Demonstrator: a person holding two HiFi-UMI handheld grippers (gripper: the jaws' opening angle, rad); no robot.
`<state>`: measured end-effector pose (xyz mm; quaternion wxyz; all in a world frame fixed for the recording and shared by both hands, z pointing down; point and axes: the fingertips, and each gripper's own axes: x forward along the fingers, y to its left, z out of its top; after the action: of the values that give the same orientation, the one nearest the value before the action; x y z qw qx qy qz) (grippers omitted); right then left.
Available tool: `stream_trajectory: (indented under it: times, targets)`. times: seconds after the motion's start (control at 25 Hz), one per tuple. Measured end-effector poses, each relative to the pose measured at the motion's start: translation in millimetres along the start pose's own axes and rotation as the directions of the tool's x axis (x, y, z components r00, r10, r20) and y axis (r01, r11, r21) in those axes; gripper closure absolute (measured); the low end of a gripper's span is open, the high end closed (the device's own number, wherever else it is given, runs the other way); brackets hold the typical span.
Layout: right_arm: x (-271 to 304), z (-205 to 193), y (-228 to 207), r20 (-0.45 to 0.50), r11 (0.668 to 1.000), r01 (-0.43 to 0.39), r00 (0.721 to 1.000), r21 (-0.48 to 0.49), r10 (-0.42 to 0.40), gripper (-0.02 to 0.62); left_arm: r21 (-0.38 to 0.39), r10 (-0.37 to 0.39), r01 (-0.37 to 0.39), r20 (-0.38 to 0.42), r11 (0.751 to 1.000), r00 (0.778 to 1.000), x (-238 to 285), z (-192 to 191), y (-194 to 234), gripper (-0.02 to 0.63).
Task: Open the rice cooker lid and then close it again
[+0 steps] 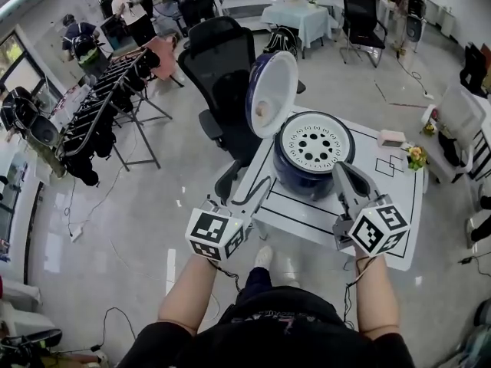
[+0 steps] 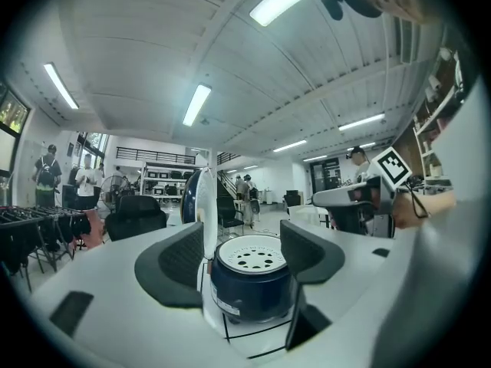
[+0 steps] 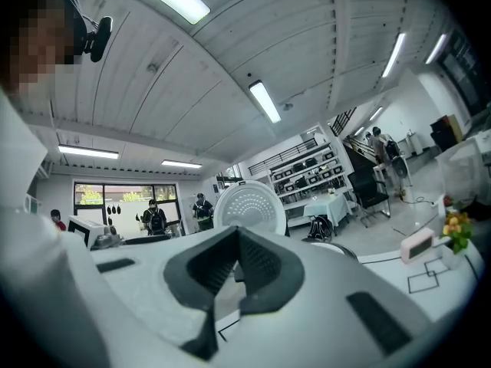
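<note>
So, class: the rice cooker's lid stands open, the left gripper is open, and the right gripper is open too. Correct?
No: the right gripper is shut, jaws together and empty, as the right gripper view shows. The lid stands open and the left gripper is open.

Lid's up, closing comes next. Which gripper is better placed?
Probably left. The left gripper sits on the side where the lid stands upright, jaws open and aimed near its edge. The right gripper is shut, on the rice cooker's opposite side, facing the lid's inner face.
</note>
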<state>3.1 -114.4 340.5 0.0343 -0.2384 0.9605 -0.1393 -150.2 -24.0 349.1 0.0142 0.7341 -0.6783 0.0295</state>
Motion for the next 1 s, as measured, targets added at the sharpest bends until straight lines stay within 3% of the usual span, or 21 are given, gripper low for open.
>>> stream_trajectory:
  times: [0.28,1.0]
  targets:
    - [-25.6,-8.2,11.5,-0.009,1.000,-0.022,1.000,0.006,0.022,0.594,-0.012,0.008,-0.008,-0.001,1.000,1.000,-25.6,-4.2,-29.0,0.304]
    - [-41.1,3.9,18.2,0.014,1.000,-0.029,0.999,-0.005,0.029,0.594,-0.002,0.018,-0.018,0.026,1.000,0.999,-33.6,9.6,-38.6,0.304]
